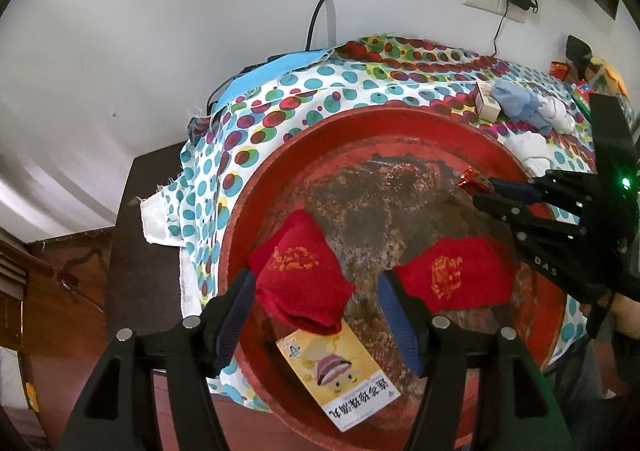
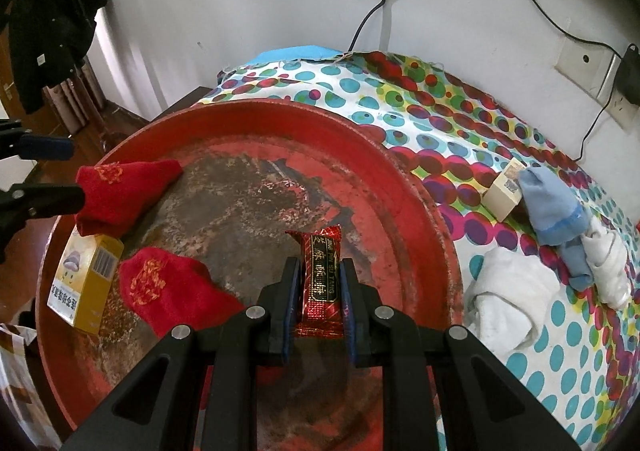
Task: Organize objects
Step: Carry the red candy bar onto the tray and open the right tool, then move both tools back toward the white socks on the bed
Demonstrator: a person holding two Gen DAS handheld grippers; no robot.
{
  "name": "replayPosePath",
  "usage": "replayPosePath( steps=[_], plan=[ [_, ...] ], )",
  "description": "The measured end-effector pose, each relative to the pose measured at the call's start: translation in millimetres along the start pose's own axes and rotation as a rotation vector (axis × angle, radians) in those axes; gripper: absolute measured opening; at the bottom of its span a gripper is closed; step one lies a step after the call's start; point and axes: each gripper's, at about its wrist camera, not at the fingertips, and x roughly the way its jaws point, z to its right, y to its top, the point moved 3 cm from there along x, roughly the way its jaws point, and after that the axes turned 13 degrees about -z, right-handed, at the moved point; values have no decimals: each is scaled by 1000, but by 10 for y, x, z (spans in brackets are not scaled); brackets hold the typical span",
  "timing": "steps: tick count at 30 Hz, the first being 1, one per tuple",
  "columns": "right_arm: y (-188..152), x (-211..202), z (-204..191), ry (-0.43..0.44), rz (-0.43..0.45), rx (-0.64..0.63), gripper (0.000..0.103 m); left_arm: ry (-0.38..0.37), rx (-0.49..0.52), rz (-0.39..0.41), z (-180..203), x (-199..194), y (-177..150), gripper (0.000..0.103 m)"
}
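Snack packet lettering only right-view

From my left wrist view, the right gripper hides most of the red snack packet. The yellow box is partly under a red sock, and its small print stays unreadable to me.
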Motion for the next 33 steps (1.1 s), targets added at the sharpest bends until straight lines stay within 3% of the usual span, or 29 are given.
replayPosePath(
  steps=[9,17,33],
  plan=[
    [9,-38,-23,-9,15,8,22,12,13,11,46,-100,-121,65],
    [-23,-223,21,-4,53,16,40,5,21,13,122,-119,-164,65],
    [-391,-613,465,-13,103,111,47,-17,81,13,554,-139,-23,65]
  ],
)
